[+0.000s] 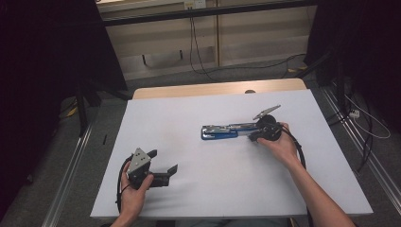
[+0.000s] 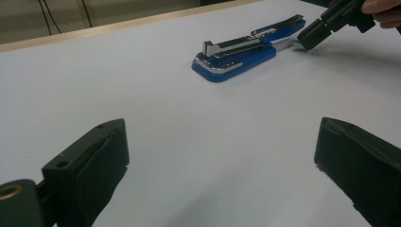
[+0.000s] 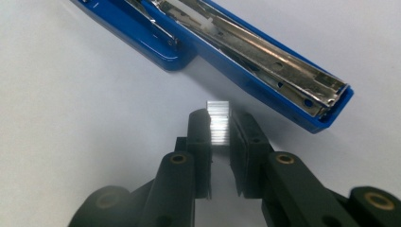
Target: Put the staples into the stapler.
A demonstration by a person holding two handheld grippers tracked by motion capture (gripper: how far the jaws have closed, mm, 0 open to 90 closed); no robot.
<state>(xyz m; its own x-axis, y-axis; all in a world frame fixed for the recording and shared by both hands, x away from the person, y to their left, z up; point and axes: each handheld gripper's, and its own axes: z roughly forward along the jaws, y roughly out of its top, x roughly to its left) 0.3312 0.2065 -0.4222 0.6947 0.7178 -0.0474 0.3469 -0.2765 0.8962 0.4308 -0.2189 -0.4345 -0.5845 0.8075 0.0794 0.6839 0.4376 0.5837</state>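
A blue stapler (image 1: 222, 131) lies opened flat on the white table, its metal staple channel (image 3: 265, 54) facing up. My right gripper (image 3: 219, 124) is shut on a silver strip of staples (image 3: 218, 120), held just short of the channel's open end. From above, the right gripper (image 1: 255, 135) sits at the stapler's right end. My left gripper (image 1: 165, 163) rests near the table's front left, jaws wide open with nothing between them. Seen from the left gripper view, the stapler (image 2: 241, 49) lies far ahead, and the right gripper (image 2: 314, 35) touches its end.
The white table (image 1: 189, 109) has a wooden strip along its far edge. Cables (image 1: 198, 52) run across the floor behind it, and metal rails line both sides. Dark curtains stand at left and right.
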